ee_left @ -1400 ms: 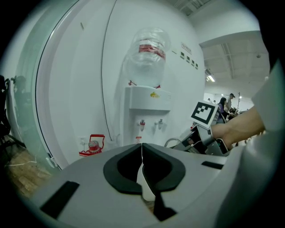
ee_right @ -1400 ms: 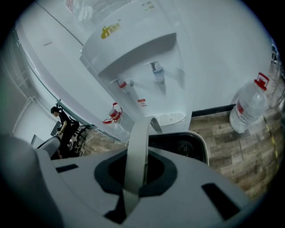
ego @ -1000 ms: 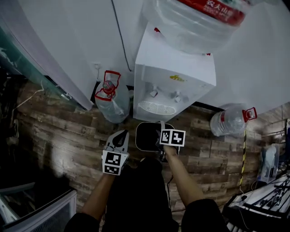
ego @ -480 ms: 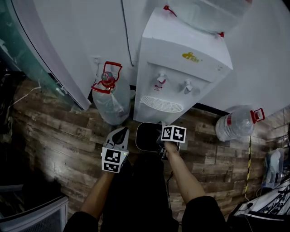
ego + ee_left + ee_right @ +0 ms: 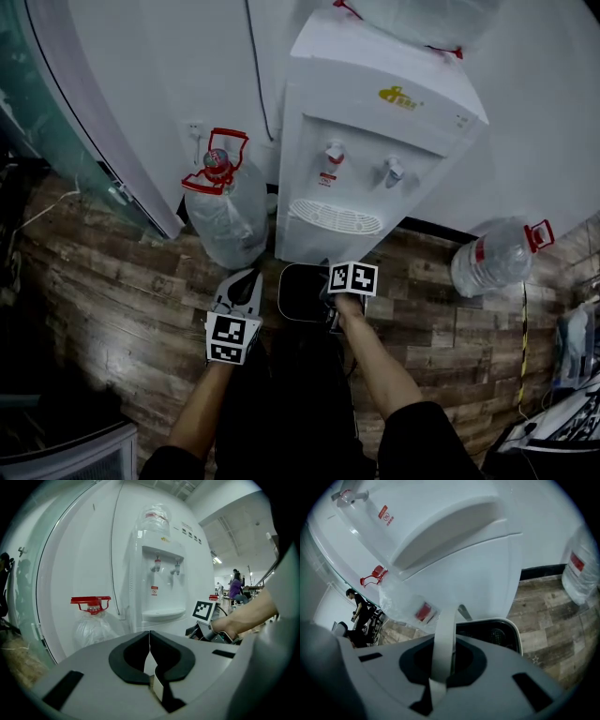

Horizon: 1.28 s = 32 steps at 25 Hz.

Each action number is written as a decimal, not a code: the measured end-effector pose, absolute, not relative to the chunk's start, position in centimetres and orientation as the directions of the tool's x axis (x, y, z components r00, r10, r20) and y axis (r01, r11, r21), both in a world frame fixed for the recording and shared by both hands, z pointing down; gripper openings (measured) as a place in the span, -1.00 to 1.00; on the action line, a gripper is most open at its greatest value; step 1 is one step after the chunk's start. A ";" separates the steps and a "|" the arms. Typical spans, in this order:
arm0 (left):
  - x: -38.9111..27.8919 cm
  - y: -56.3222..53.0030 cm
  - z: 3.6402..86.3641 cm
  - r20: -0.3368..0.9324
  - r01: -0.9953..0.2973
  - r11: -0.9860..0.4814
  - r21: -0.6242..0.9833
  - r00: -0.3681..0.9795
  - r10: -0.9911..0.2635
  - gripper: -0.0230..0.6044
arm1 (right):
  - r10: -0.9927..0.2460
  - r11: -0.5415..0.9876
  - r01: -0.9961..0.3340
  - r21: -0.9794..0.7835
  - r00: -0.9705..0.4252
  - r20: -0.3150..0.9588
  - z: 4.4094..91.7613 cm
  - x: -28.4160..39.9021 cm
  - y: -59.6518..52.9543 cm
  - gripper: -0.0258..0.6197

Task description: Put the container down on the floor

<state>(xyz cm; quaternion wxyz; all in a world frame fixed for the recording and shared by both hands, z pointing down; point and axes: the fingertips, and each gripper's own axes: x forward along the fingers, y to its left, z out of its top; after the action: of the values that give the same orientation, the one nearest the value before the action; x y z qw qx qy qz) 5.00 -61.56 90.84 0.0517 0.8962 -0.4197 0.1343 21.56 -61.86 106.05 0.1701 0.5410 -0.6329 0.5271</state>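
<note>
Container nearly down: the right gripper [image 5: 336,298] has lowered the black container [image 5: 305,292] over the past second. It now hangs low over the plank floor [image 5: 122,300], at 6 o'clock from the water dispenser [image 5: 375,150] and just in front of its base. The right gripper view shows the jaws clenched on the container's white handle [image 5: 445,634], which rises straight up between them, so the weight is probably still on the grip. From these views it cannot be told whether the base already touches the planks.

The left gripper [image 5: 246,279] has dropped alongside, at 9 o'clock from the container and apart from it. Its jaws are pressed together on nothing and it takes no part in the carry. A bottle [image 5: 225,216] with a red carry handle stands at 10 o'clock from the container, close enough to deserve care. A second bottle [image 5: 497,258] lies well off at 2 o'clock.

What remains looks short: the last bit of descent, the handle going slack, then the jaws letting go.
</note>
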 end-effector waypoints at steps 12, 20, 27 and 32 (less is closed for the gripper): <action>4.7 -62.3 92.5 0.283 -0.762 -0.647 -0.025 0.615 -0.736 -0.88 | -0.540 -0.171 -0.851 -0.497 -0.340 0.770 108.3 21.8 -63.8 -0.87; 4.3 -62.1 93.6 0.298 -0.756 -0.654 -0.021 0.620 -0.726 -0.88 | -0.565 -0.172 -0.857 -0.487 -0.319 0.761 108.5 22.5 -64.8 -0.87; 3.9 -62.0 94.2 0.302 -0.753 -0.658 -0.015 0.624 -0.721 -0.88 | -0.551 -0.138 -0.873 -0.468 -0.325 0.769 109.3 23.2 -64.1 -0.60; 4.3 -61.9 94.3 0.300 -0.738 -0.675 -0.012 0.641 -0.706 -0.88 | -0.558 -0.131 -0.898 -0.420 -0.283 0.780 109.1 24.7 -62.7 -0.52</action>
<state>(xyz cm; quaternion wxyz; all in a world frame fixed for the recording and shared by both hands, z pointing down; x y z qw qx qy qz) 4.28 -61.86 94.30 0.0557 0.9042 -0.3991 0.1414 24.75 -62.74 109.11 0.1744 0.5727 -0.6357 0.4873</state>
